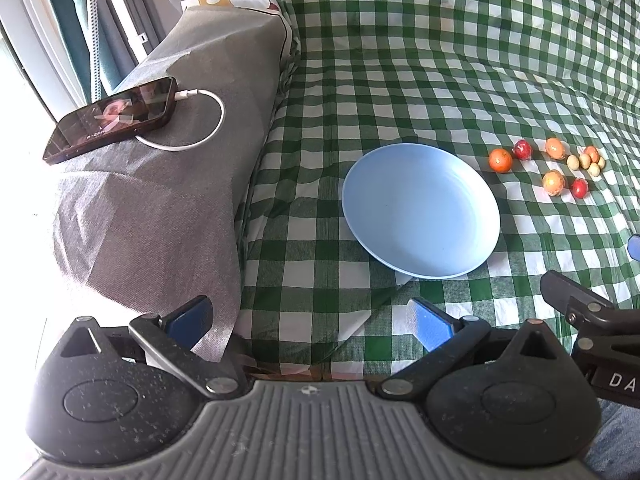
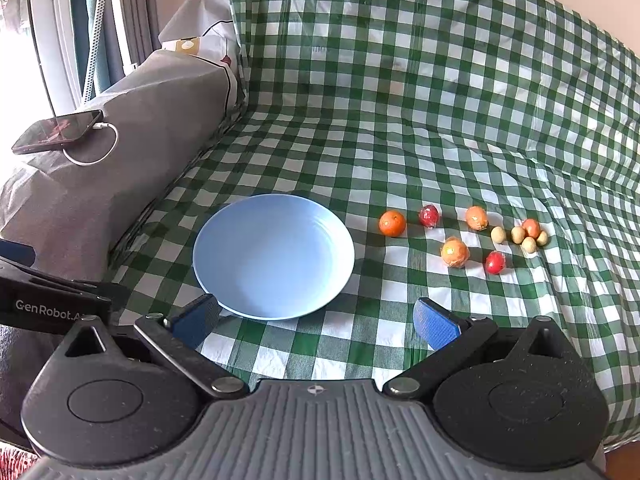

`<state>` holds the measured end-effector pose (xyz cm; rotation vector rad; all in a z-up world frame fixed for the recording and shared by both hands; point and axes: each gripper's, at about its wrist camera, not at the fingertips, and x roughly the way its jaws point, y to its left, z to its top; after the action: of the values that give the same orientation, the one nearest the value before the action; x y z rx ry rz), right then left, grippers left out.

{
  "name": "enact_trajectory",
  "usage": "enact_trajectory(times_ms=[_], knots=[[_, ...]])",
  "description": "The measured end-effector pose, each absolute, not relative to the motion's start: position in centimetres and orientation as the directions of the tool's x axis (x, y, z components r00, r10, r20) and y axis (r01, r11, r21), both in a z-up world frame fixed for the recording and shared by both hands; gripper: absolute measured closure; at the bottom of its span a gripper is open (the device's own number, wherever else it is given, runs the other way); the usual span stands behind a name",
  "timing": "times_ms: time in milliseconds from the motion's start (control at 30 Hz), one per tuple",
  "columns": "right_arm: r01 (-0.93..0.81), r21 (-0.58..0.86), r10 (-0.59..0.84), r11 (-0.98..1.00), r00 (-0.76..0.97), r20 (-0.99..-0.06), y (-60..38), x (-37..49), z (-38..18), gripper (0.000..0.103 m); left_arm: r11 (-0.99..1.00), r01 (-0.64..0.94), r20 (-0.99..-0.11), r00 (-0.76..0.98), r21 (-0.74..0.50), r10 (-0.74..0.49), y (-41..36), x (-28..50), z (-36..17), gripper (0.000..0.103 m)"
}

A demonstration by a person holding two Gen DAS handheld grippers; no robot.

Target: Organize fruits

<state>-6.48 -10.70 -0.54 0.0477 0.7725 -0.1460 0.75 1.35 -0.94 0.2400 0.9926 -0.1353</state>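
Two grippers hang over the checked cloth (image 2: pixel 440 100), both with jaws spread wide and nothing between them: the left gripper (image 1: pixel 310 322) and the right gripper (image 2: pixel 316 320). An empty blue plate (image 2: pixel 273 256) lies just ahead of the right gripper, at 12 o'clock. Small fruits (image 2: pixel 454 252), orange, red and pale, sit scattered at the plate's 3 o'clock, apart from it. A phone (image 1: pixel 112 118) with a white cable (image 1: pixel 200 120) rests on a grey cushion (image 1: pixel 168 200) at 10 o'clock.

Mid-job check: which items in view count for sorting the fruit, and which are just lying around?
For the job:
- round light-blue plate, nothing on it
- orange fruits, e.g.
- small red fruits, e.g.
- small pale-yellow round fruits, e.g.
- left gripper and right gripper, both open

Lying about:
- dark smartphone with white charging cable, on the grey cushion
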Motion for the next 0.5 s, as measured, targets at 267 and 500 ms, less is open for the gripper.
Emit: enact_trajectory(times_ms=[267, 500], knots=[[0.146, -0.011, -0.113, 0.989, 0.708, -0.697, -10.68, -6.44, -0.54, 0.001, 0.966, 0.220, -0.842, 0.540, 0.139, -0.002, 1.35, 0.80, -0.87, 0.000], [0.150, -0.002, -0.109, 0.989, 0.711, -0.695, -10.91, -6.44, -0.45, 0.000, 0.967, 0.215, -0.843, 0.537, 0.140, 0.003, 1.44, 0.78, -0.78, 0.000]])
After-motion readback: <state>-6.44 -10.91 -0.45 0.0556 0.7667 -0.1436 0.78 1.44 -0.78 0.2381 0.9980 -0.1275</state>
